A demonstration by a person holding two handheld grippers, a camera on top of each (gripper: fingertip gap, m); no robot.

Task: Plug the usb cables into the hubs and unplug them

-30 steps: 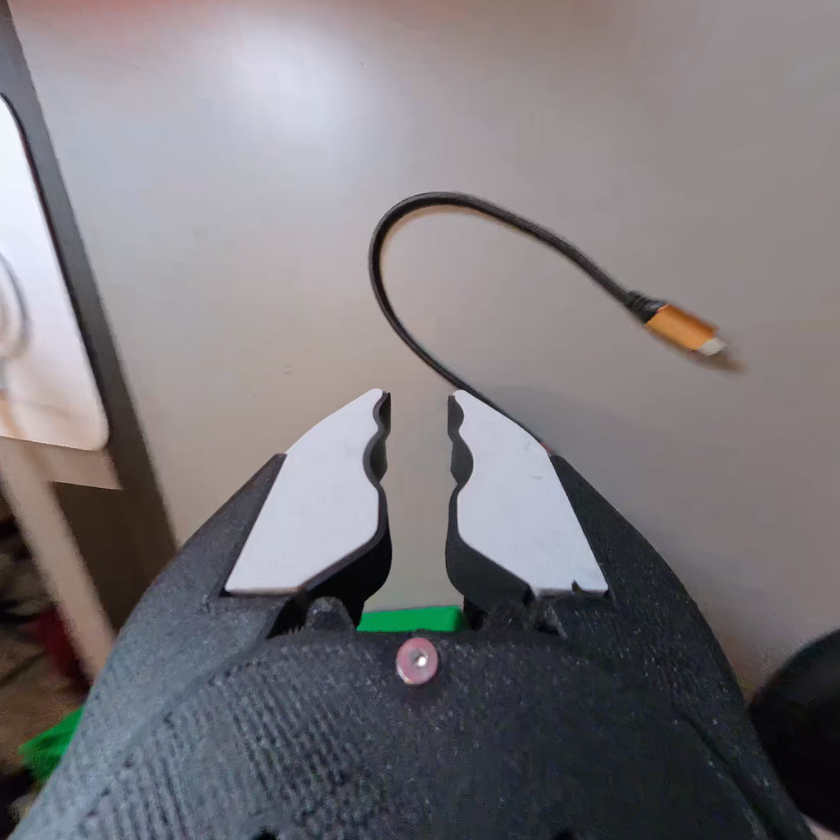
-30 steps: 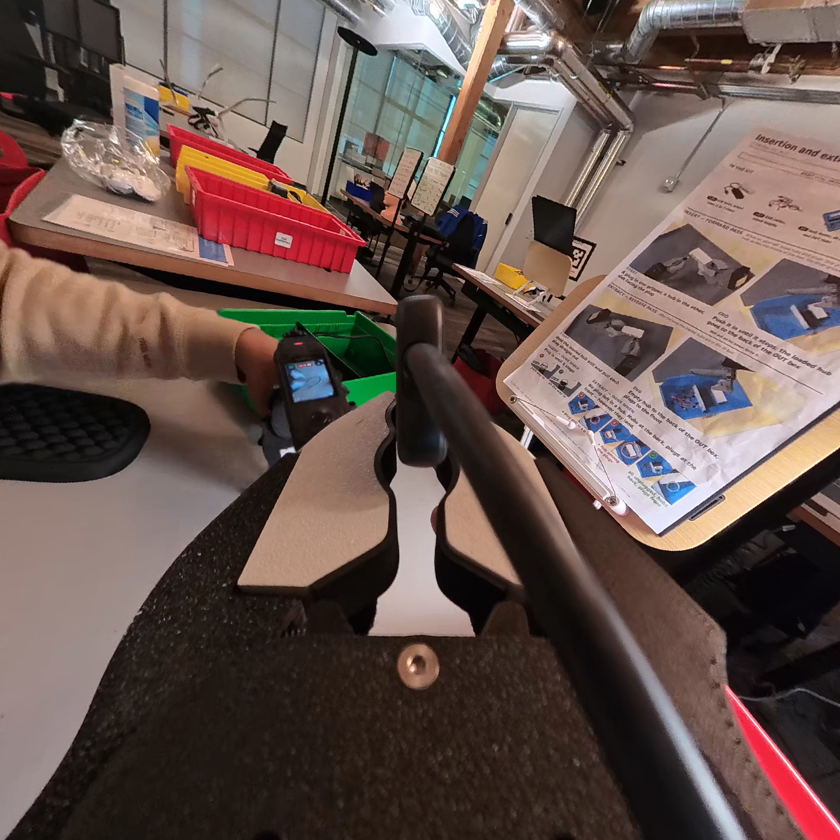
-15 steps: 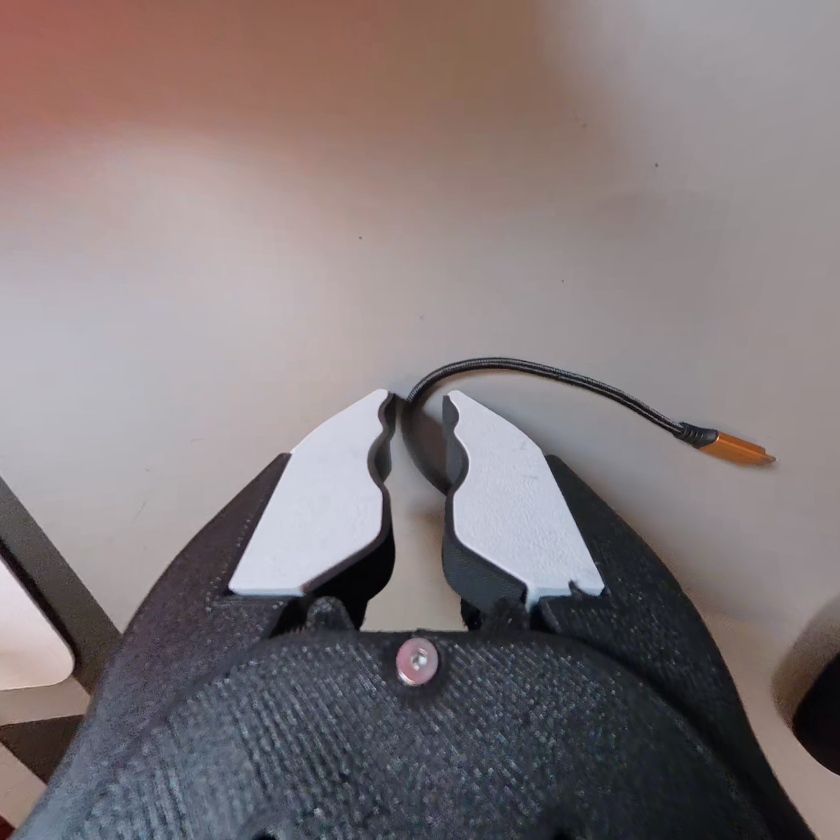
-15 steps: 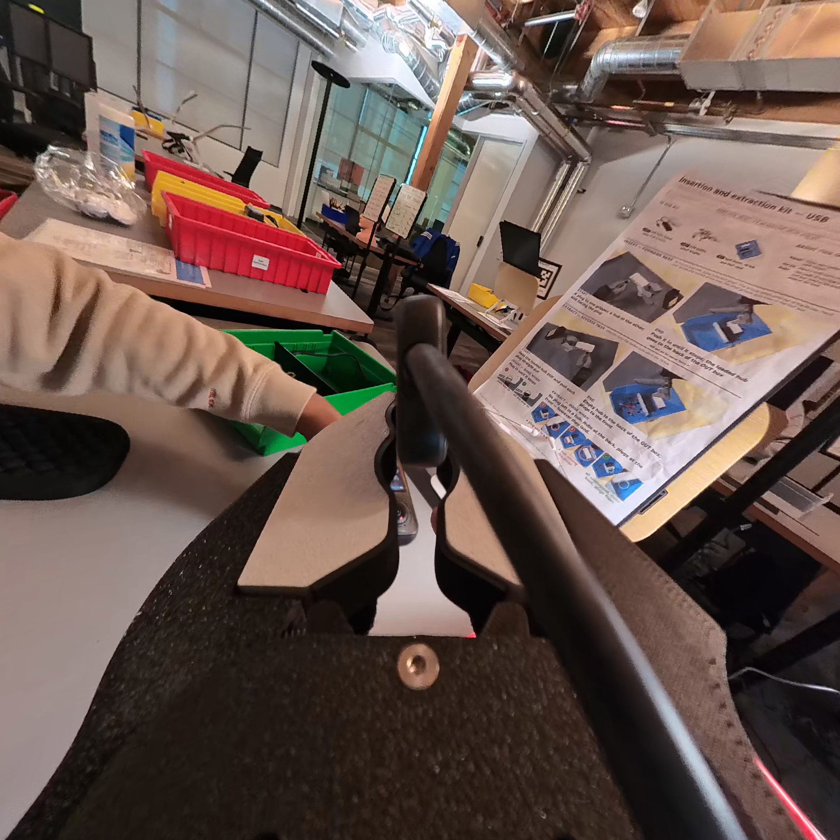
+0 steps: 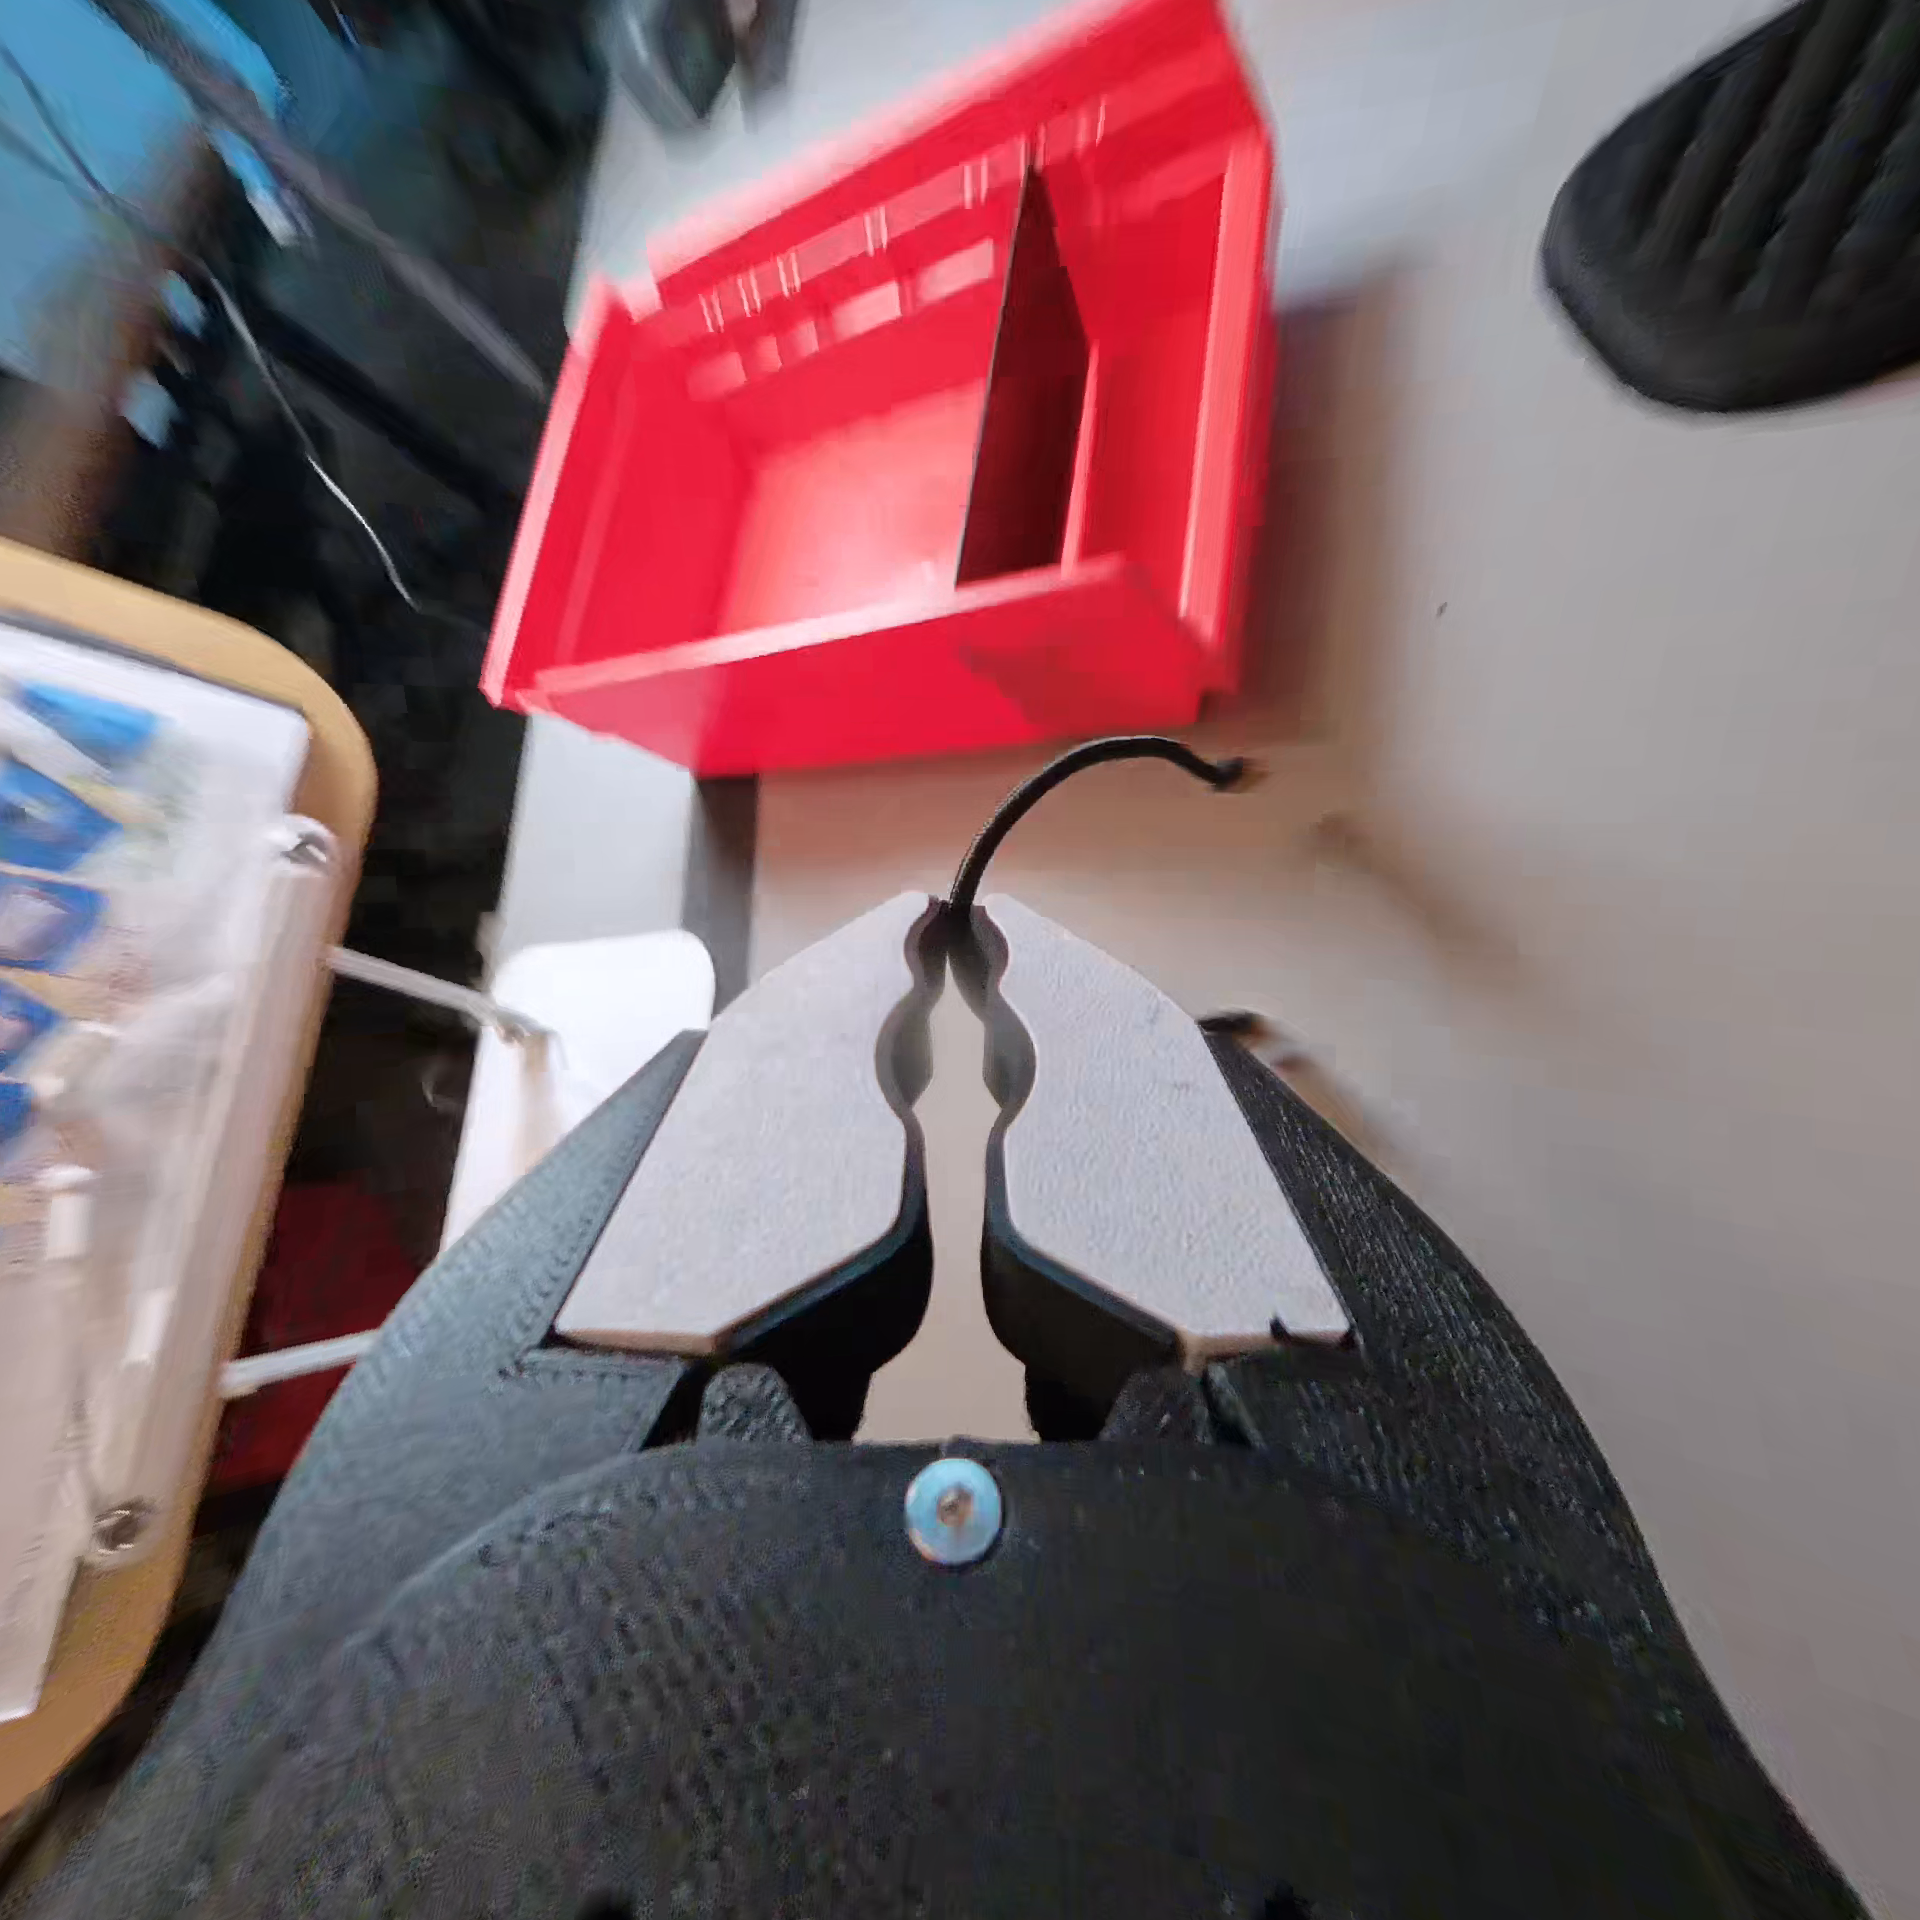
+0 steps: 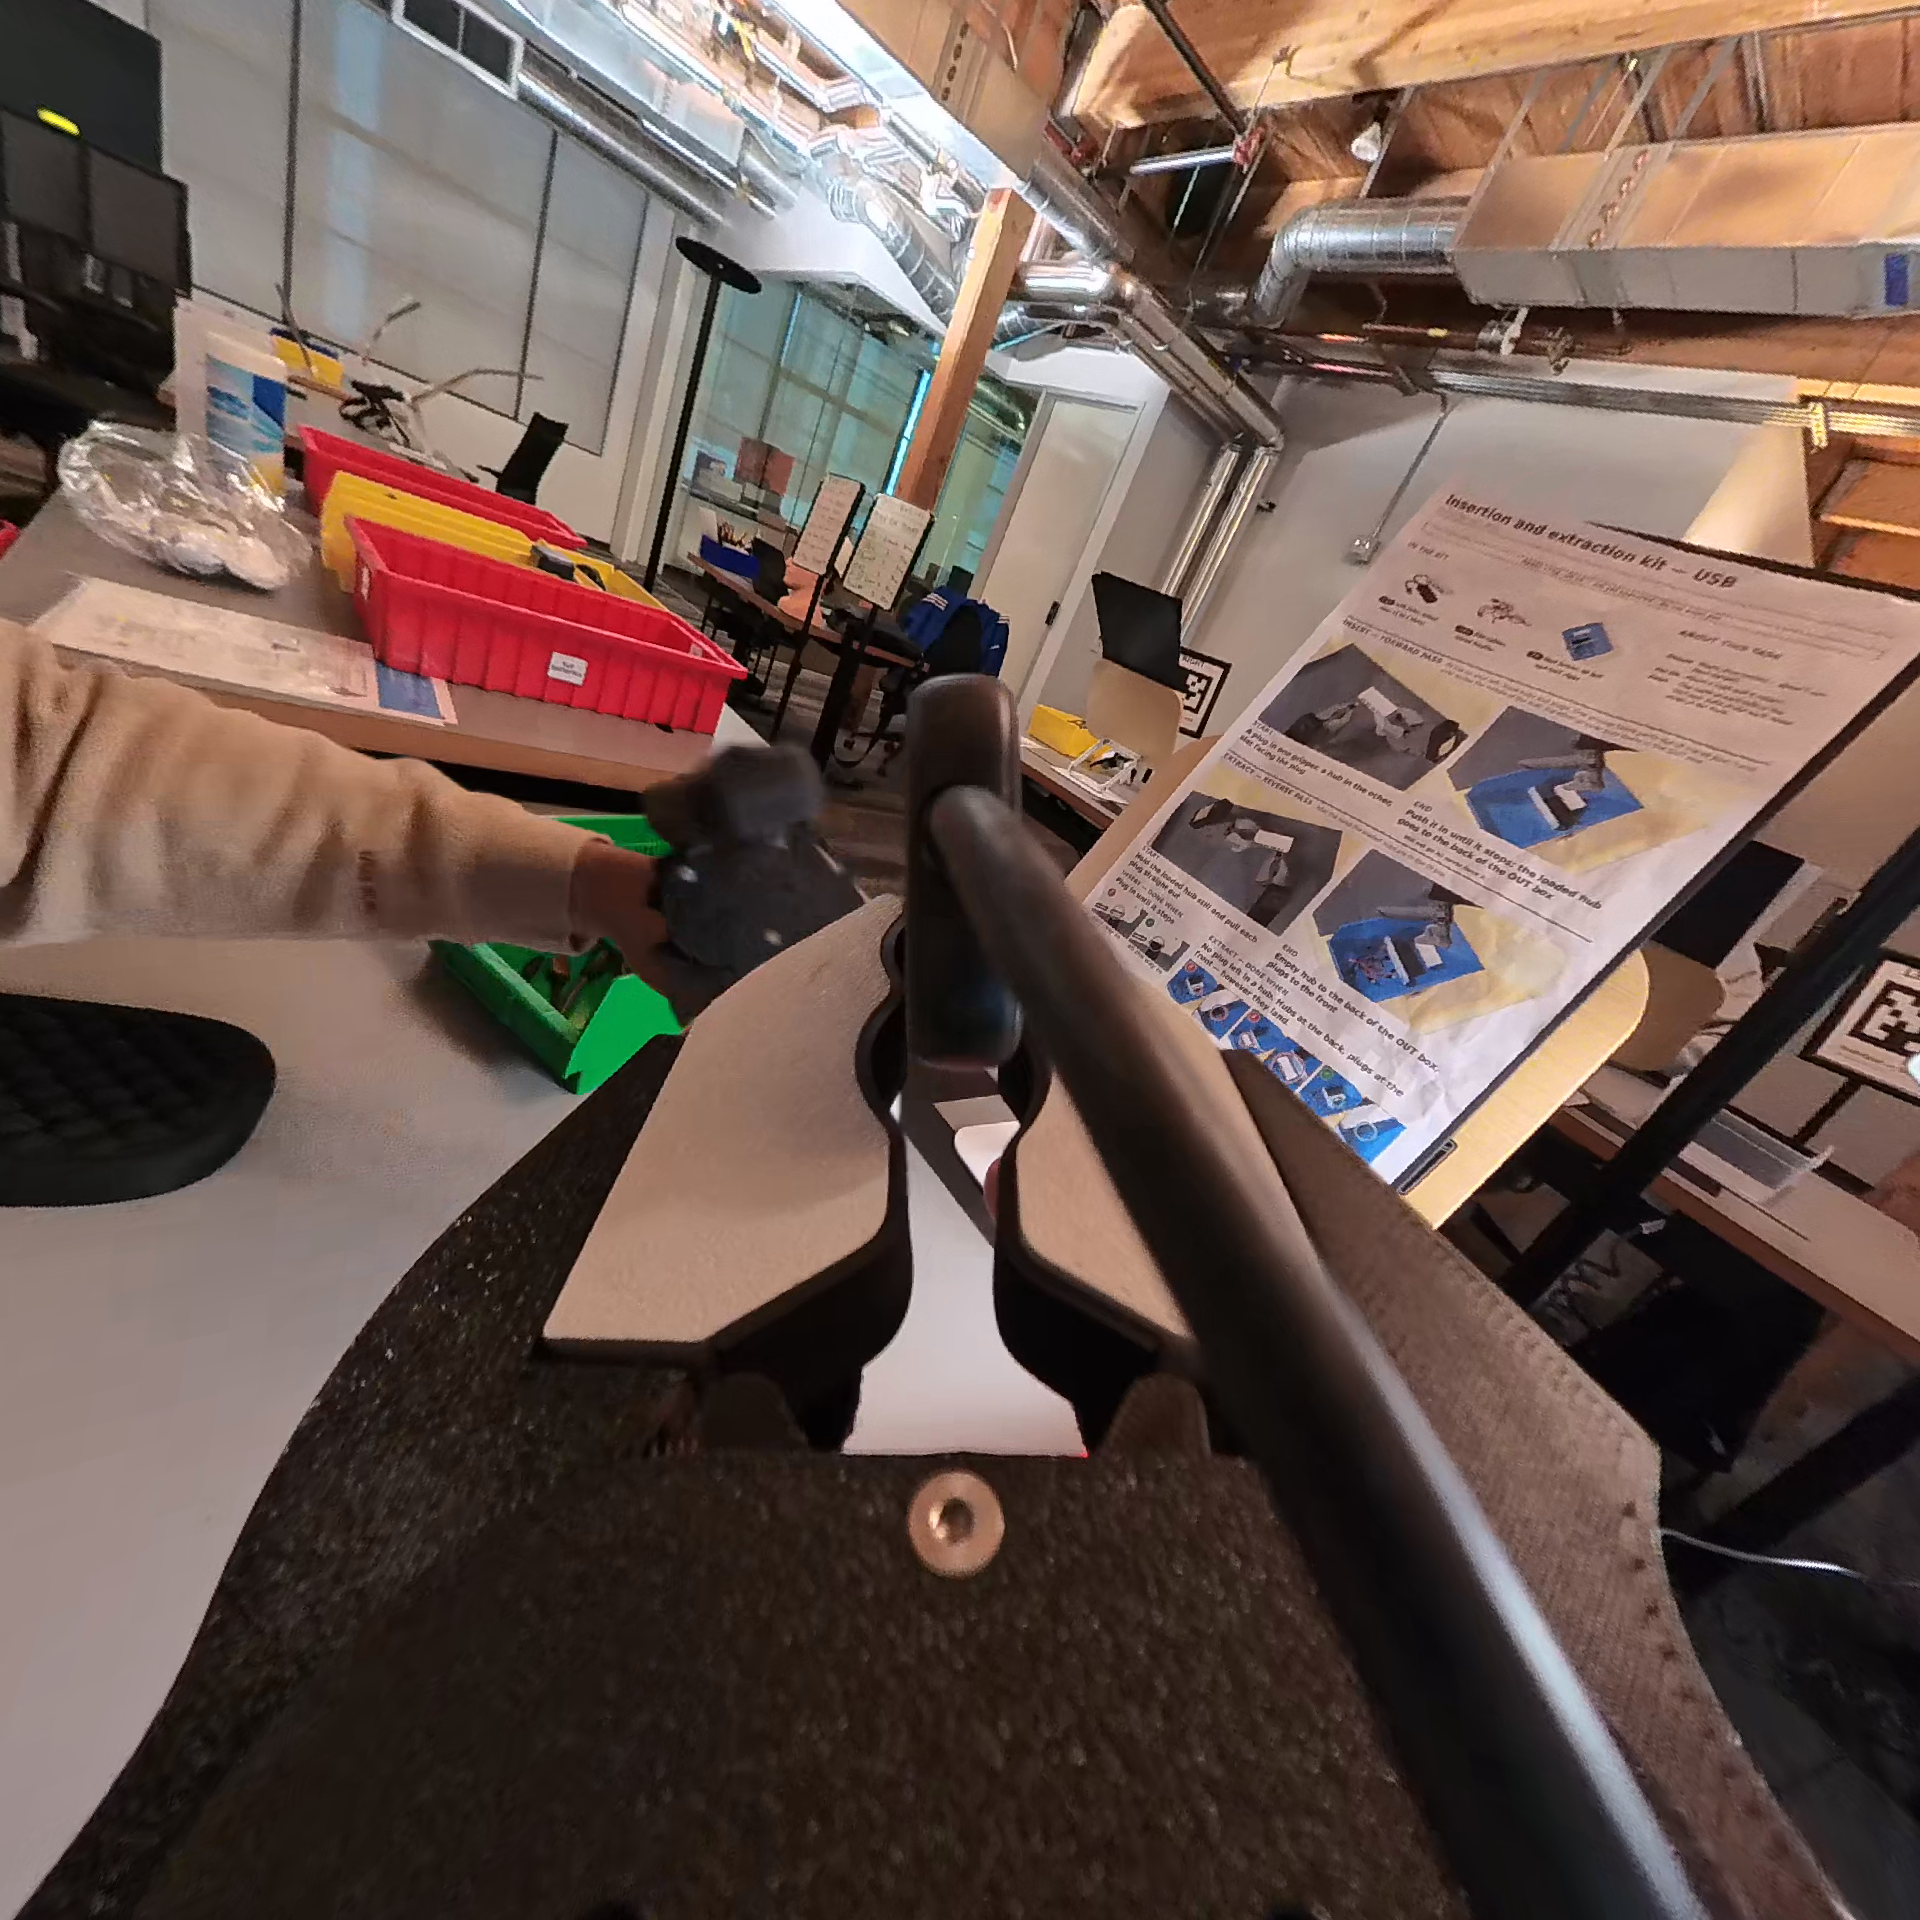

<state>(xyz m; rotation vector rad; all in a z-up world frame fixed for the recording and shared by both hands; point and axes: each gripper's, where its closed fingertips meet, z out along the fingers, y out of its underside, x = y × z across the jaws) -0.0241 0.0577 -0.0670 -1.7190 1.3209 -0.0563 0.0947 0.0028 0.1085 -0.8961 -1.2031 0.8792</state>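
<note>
Braided black cable [image 5: 1023, 821] is pinched right at the tips of the left gripper [image 5: 951, 920], whose two pale grey, finely grained pads with wavy inner edges are closed on it. From the pinch the cable arcs up and to the right and ends in a small dark tip that is too blurred to make out. The gripper body is coarse, layered black plastic with a shiny screw in the middle. Just beyond the cable end sits a glossy red bin [image 5: 894, 644] with a dark divider inside, parked at the edge of the smooth light grey worktop [image 5: 1610, 935]. A ribbed black oval pad [image 5: 1756, 218] lies toward the worktop's far right corner in the left wrist view.

Over on the right gripper [image 6: 951, 997], same grey pads, and they're clamped on a smooth, rounded dark plug [image 6: 961, 873] standing upright between the tips. Its thick glossy black cord [image 6: 1299, 1351] runs back over the right finger toward the camera. Behind it a person's hand [image 6: 623, 904] in a beige knit sleeve holds the other gripper over a green bin [image 6: 551, 1023] near the worktop's far edge. A laminated instruction sheet [image 6: 1507, 831] leans on a wooden board to the right.
</note>
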